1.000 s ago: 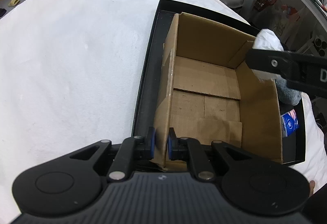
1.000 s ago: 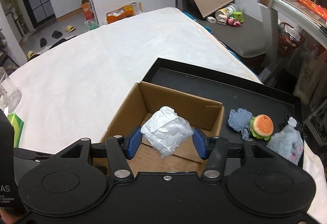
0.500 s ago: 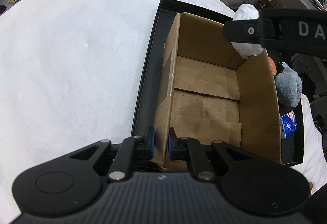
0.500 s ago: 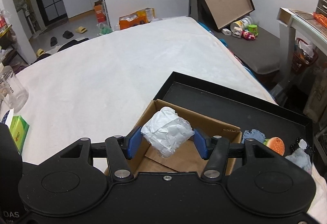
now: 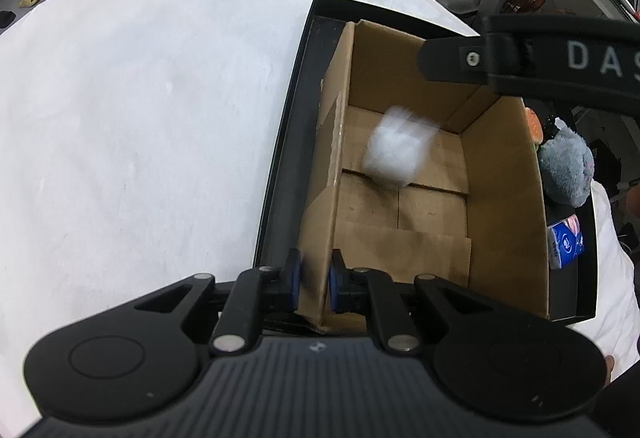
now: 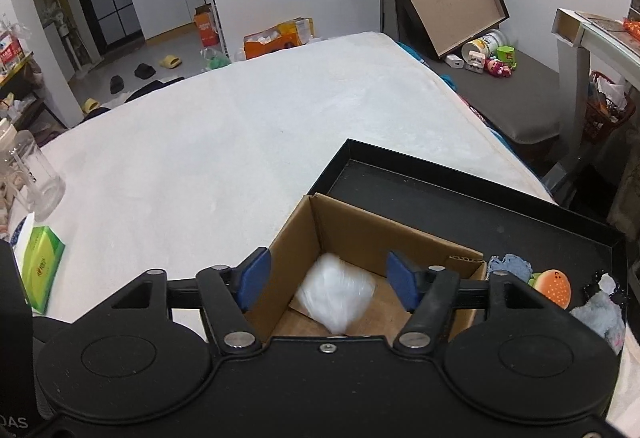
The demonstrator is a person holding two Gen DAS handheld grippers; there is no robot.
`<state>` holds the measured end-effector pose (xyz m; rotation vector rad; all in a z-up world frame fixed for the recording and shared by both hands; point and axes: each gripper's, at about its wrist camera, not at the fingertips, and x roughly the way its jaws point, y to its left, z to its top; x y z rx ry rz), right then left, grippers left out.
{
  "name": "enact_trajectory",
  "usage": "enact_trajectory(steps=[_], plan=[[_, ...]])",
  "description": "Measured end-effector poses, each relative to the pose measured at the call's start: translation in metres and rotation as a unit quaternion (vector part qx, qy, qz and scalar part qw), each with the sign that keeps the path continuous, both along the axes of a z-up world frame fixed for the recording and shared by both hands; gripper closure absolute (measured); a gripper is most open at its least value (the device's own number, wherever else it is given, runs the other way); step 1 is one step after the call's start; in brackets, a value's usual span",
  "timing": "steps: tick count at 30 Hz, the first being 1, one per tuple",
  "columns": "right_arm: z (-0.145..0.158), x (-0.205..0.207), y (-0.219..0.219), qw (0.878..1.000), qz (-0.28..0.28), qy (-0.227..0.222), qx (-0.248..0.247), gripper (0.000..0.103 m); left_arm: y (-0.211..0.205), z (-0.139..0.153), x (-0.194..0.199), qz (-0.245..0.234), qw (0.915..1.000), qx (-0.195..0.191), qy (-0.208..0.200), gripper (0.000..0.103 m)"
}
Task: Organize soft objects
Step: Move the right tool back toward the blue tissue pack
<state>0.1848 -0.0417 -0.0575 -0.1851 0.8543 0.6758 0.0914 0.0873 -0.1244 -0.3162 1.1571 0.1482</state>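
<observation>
White bedding (image 5: 140, 118) fills the frame's left. At bottom centre, the box (image 5: 504, 198) wall is pinched by the left gripper (image 5: 314, 284). Further up, a blurred white bundle (image 5: 398, 150) is seen inside the box, below the spread, empty right gripper (image 6: 328, 278).

The cardboard box (image 5: 500, 198) was plain brown, the bundle (image 5: 398, 148) inside it white, the tray (image 6: 460, 198) under it black; beside the box lay a grey plush (image 5: 566, 174) and an orange burger toy (image 6: 554, 288).
</observation>
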Motion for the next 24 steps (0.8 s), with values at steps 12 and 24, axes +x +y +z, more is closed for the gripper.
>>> enact_trajectory(steps=[12, 24], plan=[[0.002, -0.008, -0.035, 1.000, -0.013, 0.018, -0.003, 0.038, -0.009, 0.001, 0.005, -0.002, 0.9996, 0.024, 0.012, 0.091], [-0.013, -0.008, -0.097, 0.994, -0.099, 0.044, 0.015, 0.027, -0.023, 0.008, 0.010, -0.015, 0.9984, 0.054, 0.005, 0.051]])
